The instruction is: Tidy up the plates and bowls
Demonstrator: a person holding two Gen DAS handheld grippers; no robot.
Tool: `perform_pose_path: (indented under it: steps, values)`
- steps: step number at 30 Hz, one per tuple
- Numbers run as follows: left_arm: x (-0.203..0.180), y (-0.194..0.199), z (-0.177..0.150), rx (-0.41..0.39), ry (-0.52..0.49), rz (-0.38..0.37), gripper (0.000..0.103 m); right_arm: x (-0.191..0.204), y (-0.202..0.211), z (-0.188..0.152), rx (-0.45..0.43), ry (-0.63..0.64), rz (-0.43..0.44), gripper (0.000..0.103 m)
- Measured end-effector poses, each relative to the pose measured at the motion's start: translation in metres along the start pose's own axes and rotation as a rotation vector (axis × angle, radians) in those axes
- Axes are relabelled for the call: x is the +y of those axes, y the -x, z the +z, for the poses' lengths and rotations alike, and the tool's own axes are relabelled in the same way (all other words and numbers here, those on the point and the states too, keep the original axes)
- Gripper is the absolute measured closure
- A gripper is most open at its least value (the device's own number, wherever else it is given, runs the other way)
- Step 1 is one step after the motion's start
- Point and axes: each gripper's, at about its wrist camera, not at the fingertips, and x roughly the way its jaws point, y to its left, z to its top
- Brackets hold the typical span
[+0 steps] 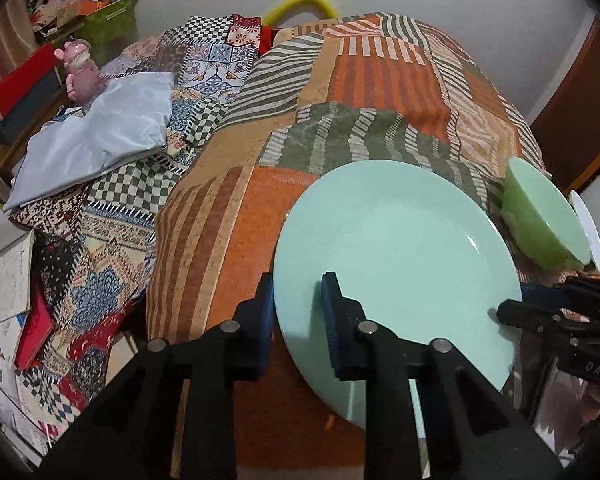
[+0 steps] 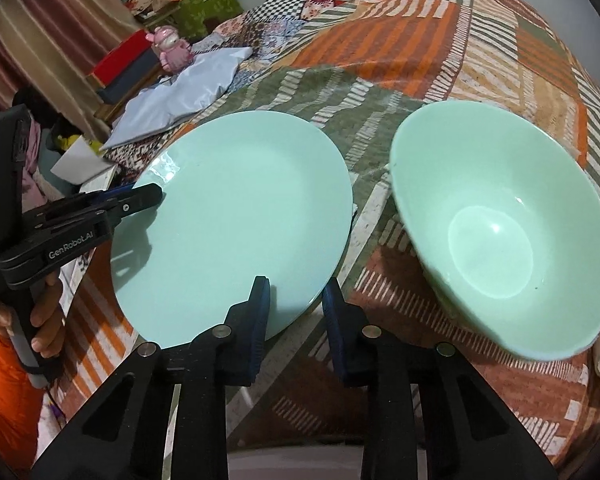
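A mint green plate (image 1: 400, 248) lies on the patchwork bedspread (image 1: 340, 92); it also shows in the right wrist view (image 2: 240, 220). My left gripper (image 1: 298, 312) is open and straddles the plate's left rim, one finger over the plate, one outside it. My right gripper (image 2: 296, 300) is open and straddles the plate's near right rim; it shows in the left wrist view (image 1: 512, 312) at the plate's right edge. A mint green bowl (image 2: 500, 224) sits tilted to the right of the plate; it also shows in the left wrist view (image 1: 540, 216).
A white plate's edge (image 1: 588, 228) shows behind the bowl. A grey pillow (image 1: 96, 136), a pink toy (image 1: 80, 68), boxes and books (image 1: 12, 276) lie at the left. A yellow hoop (image 1: 300, 4) stands at the far end by the wall.
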Motion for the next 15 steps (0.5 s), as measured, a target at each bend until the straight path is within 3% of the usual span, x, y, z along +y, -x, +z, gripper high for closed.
perform_pose_path:
  steps: [15]
  values:
    - [0.016, 0.055, -0.079, 0.011, 0.016, 0.005, 0.081, 0.03, -0.001, -0.022, 0.057, 0.105, 0.056, 0.078]
